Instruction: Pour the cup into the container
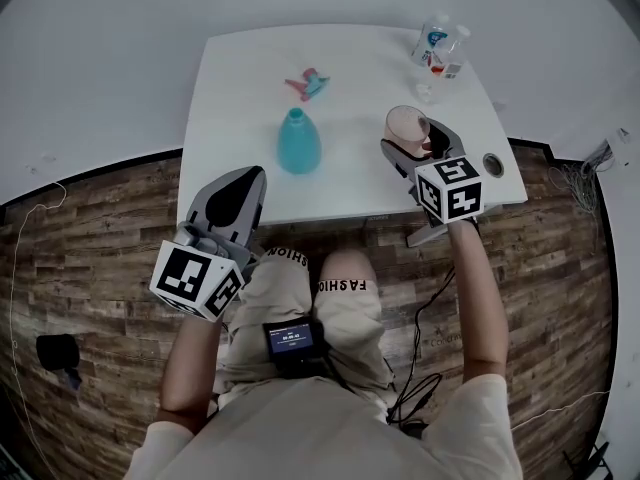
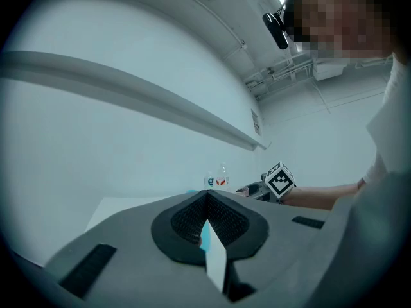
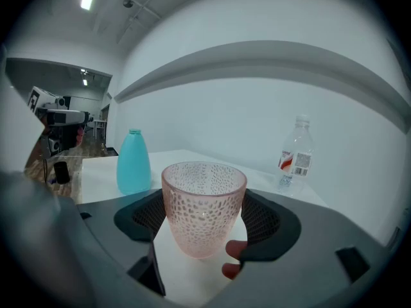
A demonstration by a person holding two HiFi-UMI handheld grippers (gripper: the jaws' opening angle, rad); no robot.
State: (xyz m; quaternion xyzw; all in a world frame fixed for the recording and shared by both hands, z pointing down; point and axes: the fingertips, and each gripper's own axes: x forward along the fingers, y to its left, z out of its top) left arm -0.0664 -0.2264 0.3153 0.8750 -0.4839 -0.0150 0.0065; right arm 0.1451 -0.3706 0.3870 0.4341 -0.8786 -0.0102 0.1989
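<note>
The person wears a pale short-sleeved shirt (image 1: 330, 438) and light shorts (image 1: 275, 298) with FASHION printed on the legs, plus a small dark box (image 1: 292, 340) with a glowing screen and a black cable (image 1: 418, 353) — and the left gripper (image 1: 256, 173) and right gripper (image 1: 410, 138) are grey, each with a white cube (image 1: 195, 280) of black squares.

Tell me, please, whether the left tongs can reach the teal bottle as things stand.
Probably yes: the left tongs, shut, sit at the edge of the table with nothing between them and the teal bottle; they must open first.
</note>
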